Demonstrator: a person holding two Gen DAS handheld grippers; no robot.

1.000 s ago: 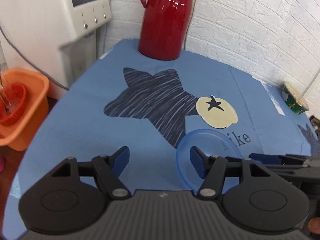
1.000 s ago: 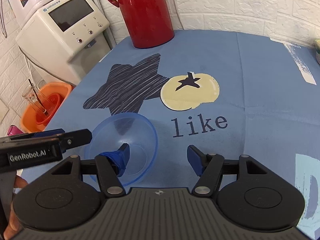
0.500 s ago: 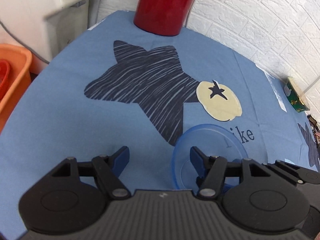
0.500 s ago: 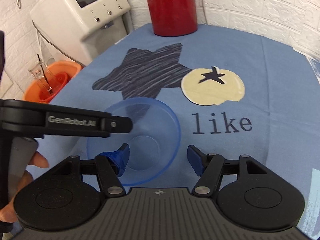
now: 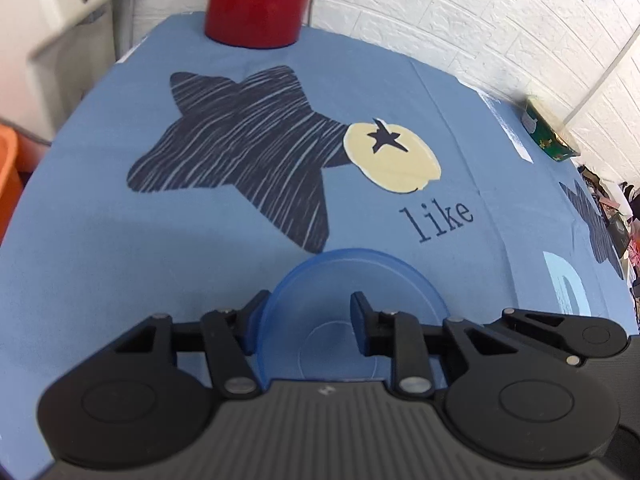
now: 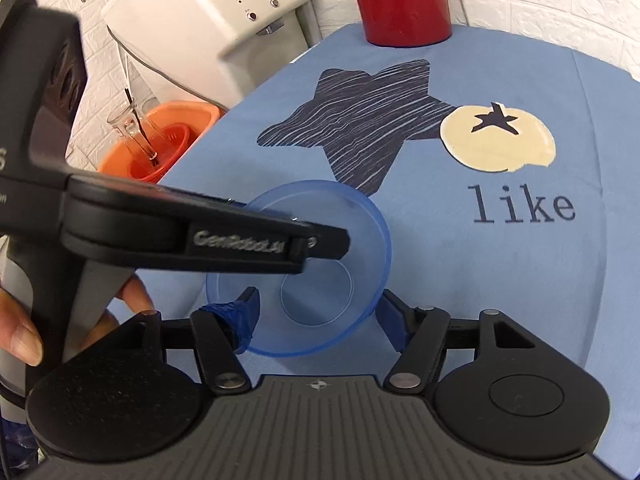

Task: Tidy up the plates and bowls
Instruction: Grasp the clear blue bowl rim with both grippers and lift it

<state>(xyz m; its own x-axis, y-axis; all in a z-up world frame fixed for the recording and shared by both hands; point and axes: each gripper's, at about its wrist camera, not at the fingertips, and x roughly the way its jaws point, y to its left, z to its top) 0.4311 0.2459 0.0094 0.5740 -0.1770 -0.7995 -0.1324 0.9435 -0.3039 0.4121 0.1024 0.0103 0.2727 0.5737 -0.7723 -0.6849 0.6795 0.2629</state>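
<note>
**Item:** translucent blue plastic bowl (image 6: 316, 276), round, thin-walled, with a flat circular base. It sits upright on the blue printed cloth (image 5: 120, 240) covering the desk, near the front edge, just below the dark striped star print (image 5: 244, 148).

**Handling, as a judgement:** expect it to be very light and somewhat flexible, likely to skid on the cloth if you nudge it. The smooth wall may slip, so take it by the rim, one finger inside and one outside. It looks unlikely to break if dropped. Squeeze gently; a thin wall can bow.

**Left gripper (image 5: 306, 322):** jaws stand moderately apart and straddle the bowl's left wall, the left finger outside and the right finger inside over the base. Whether either pad touches the plastic, you cannot tell; nothing is clamped yet.

**Right gripper (image 6: 316, 320):** jaws stand wide, one either side of the bowl's near edge, holding nothing.

**Your hand (image 6: 24, 332):** wrapped on the left gripper's handle.

**Surroundings:** tall glossy red jug (image 5: 260, 0) at the far end of the desk; white appliance with buttons (image 6: 208, 4) beside it; orange plastic bucket (image 6: 160, 140) beyond the desk's left edge; small green box (image 5: 548, 140) far right.
</note>
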